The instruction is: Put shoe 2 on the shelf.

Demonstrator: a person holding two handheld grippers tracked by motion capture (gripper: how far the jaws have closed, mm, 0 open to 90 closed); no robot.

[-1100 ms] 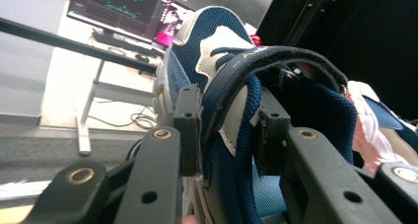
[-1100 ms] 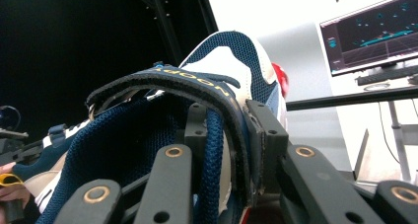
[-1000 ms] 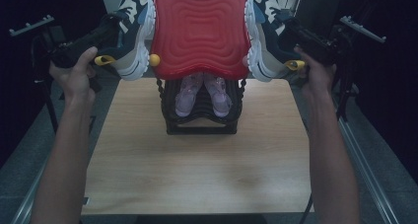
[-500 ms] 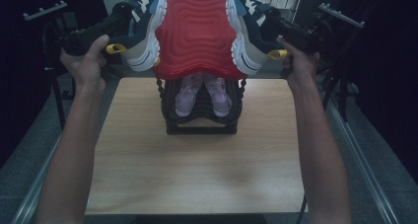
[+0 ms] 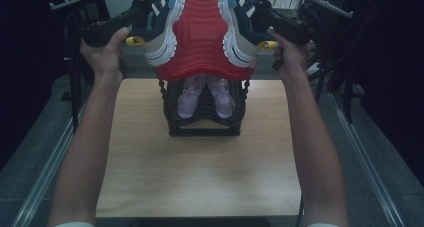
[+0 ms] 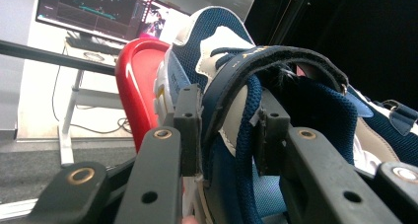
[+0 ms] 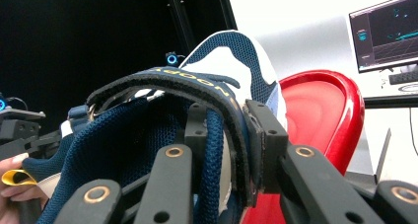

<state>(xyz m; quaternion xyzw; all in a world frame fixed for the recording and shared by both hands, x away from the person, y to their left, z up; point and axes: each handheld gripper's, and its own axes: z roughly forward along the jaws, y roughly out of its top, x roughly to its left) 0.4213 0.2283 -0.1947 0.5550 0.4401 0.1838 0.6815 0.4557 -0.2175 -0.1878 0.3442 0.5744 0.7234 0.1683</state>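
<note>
Above the far end of the counter point(image 5: 200, 162), a person's two hands each held a gripper, and each gripper carried one navy and white sneaker raised in the air. The left gripper point(image 6: 224, 130) had its jaws pinching the collar and strap of the left sneaker point(image 5: 162, 24); the right gripper point(image 7: 226, 145) pinched the right sneaker point(image 5: 237, 24) the same way. Between the two shoes hung a red tray point(image 5: 202, 42), pressed between their soles, apparently held up only by that squeeze. Below it, a black rack point(image 5: 205, 119) stood on the counter with a pair of small lilac sandals point(image 5: 206, 94) inside. The main risk looked to be the tray slipping: if either hand drifted outward or tilted, the squeeze would ease and the tray could drop onto the rack. A grip on soft mesh and strap could also let a shoe twist and sag. Dark metal stands stood close on both sides of the hands, leaving little sideways room. The near half of the counter lay bare, with free room above it.
</note>
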